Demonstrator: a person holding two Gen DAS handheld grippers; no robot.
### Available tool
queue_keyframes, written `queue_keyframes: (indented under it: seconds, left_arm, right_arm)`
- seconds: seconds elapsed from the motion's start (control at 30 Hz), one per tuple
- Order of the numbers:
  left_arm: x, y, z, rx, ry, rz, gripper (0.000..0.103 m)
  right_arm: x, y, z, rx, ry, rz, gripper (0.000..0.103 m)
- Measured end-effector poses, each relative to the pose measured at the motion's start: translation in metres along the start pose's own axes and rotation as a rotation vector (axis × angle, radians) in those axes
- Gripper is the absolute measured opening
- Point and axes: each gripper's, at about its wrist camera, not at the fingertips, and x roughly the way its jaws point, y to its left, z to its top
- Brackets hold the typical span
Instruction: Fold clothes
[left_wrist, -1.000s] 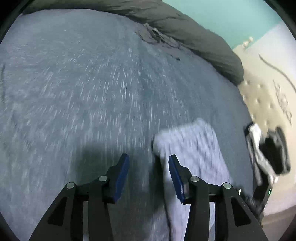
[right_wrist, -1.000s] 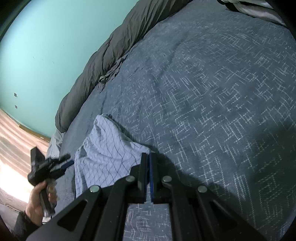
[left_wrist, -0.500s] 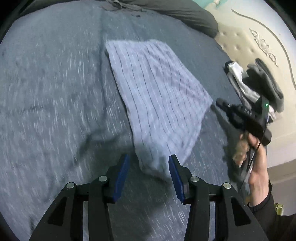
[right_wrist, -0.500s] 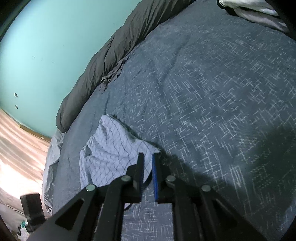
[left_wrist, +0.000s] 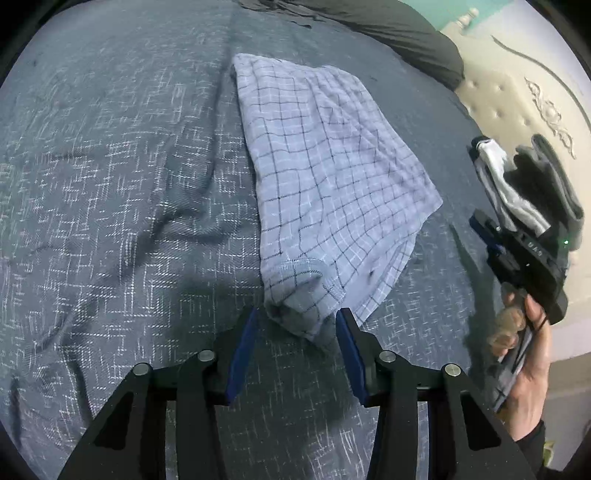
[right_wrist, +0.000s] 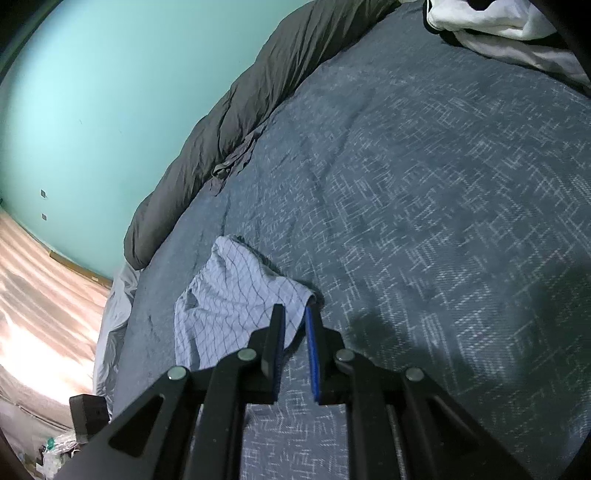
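Grey duvet (right_wrist: 229, 122) looms beyond the checked cloth (left_wrist: 325, 177); both grippers, left (left_wrist: 295, 325) and right (right_wrist: 295, 321), gape empty over the blue bedspread (left_wrist: 110, 184).

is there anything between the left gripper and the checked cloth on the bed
Nothing visible. The left gripper is open, its fingers either side of the near corner of the checked cloth, with only bare bedspread around it.
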Motion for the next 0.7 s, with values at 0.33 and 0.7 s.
queue_keyframes:
  seconds: [0.33, 0.7]
  left_arm:
    - [-0.010, -0.016, 0.000, 0.018, -0.001, -0.049, 0.004]
    - [0.006, -0.003, -0.011, -0.120, 0.092, -0.152, 0.004]
  right_arm:
    - [0.001, 0.002, -0.002, 0.002, 0.009, 0.016, 0.011]
    - [0.010, 0.011, -0.010, -0.019, 0.046, 0.024, 0.011]
